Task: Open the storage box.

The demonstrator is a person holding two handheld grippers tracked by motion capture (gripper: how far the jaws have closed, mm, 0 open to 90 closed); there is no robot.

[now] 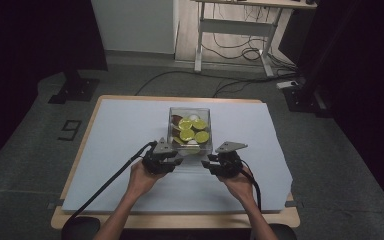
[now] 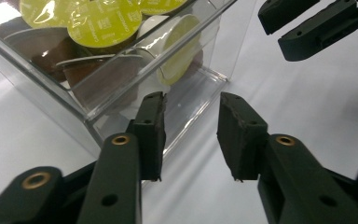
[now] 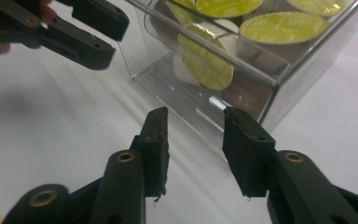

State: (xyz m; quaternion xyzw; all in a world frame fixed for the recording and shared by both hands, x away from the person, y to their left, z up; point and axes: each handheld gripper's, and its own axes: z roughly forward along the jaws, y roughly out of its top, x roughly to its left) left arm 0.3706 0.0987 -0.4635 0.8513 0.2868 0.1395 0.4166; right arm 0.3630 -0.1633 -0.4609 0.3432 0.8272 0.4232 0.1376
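From above, a clear box of green-lidded capsules stands mid-table on the pale sheet; the left gripper and right gripper sit just in front of its near corners. Along the left gripper, the jaws stand partly apart with nothing between them, the box's corner close ahead. Along the right gripper, its jaws likewise gape narrowly and empty, near the box wall.

Clear square plastic box, upright near the middle of the worktop, toward its far edge. Filled with coffee capsules, lime-green foil lids mostly facing up, one tipped against the near wall.
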